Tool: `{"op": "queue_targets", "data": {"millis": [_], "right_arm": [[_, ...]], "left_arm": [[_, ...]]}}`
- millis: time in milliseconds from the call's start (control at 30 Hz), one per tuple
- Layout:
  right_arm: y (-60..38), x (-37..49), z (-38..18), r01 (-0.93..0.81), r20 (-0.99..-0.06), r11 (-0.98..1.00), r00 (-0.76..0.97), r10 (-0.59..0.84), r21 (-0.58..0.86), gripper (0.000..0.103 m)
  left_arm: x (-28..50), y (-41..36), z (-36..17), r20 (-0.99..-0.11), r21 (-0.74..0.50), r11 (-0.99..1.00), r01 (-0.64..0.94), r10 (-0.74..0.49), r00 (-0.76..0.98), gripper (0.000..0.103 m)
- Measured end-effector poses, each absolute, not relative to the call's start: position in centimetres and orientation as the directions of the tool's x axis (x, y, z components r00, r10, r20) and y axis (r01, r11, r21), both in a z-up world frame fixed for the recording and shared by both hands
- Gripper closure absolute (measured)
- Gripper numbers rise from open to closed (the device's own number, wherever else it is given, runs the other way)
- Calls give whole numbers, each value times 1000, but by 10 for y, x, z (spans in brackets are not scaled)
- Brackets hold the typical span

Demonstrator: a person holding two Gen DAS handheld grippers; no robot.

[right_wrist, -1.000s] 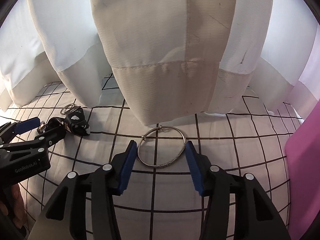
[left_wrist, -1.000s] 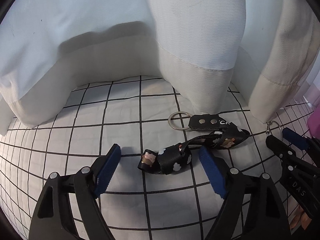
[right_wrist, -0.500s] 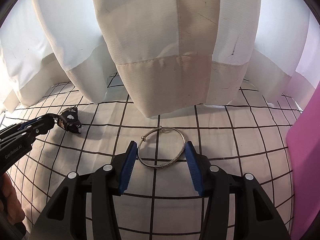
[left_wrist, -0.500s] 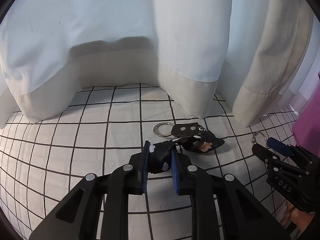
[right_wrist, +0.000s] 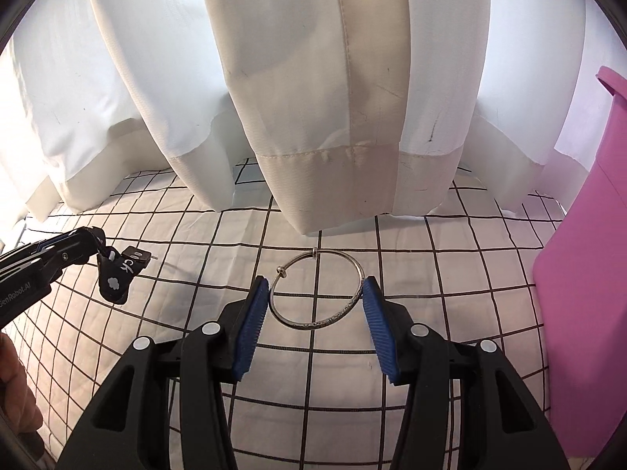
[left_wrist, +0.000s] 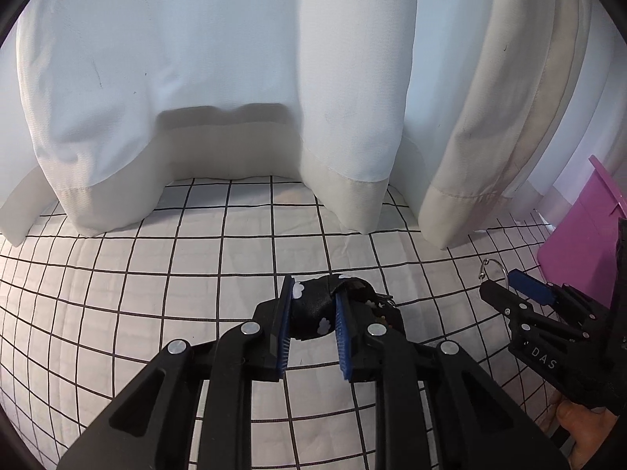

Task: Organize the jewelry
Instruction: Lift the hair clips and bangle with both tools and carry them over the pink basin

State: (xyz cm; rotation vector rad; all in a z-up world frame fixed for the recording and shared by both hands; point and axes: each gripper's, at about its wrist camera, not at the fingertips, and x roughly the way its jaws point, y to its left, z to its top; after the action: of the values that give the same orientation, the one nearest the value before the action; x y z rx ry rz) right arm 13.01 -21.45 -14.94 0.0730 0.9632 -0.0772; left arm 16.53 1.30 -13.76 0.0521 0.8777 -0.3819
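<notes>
Keychain strap (left_wrist: pixel 311 307), earlier flat, now lifted, pinched in left claw (left_wrist: pixel 312 327); right claw (right_wrist: pixel 316 315) straddles bangle (right_wrist: pixel 316 290), unclosed.

left gripper (left_wrist: pixel 311 325) now clamped on strap keychain (left_wrist: pixel 313 309), lifted off cloth

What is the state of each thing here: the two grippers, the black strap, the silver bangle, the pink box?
Left gripper: shut on the black strap.
Black strap: lifted, hanging off the cloth.
Right gripper: open, its fingers on either side of the silver bangle.
Silver bangle: flat on the grid cloth.
Pink box: upright at the right edge.
</notes>
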Motion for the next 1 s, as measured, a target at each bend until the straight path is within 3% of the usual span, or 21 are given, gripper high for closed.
{"op": "queue_targets", "data": {"millis": [433, 1000], "right_arm": [[-195, 97, -61, 58, -793, 997, 609, -2, 42, 55], [-245, 39, 56, 55, -655, 998, 753, -54, -19, 55]], "left_arm": [[130, 18, -64, -730, -92, 922, 375, -319, 605, 84], [74, -46, 23, -616, -110, 879, 464, -427, 662, 84]]}}
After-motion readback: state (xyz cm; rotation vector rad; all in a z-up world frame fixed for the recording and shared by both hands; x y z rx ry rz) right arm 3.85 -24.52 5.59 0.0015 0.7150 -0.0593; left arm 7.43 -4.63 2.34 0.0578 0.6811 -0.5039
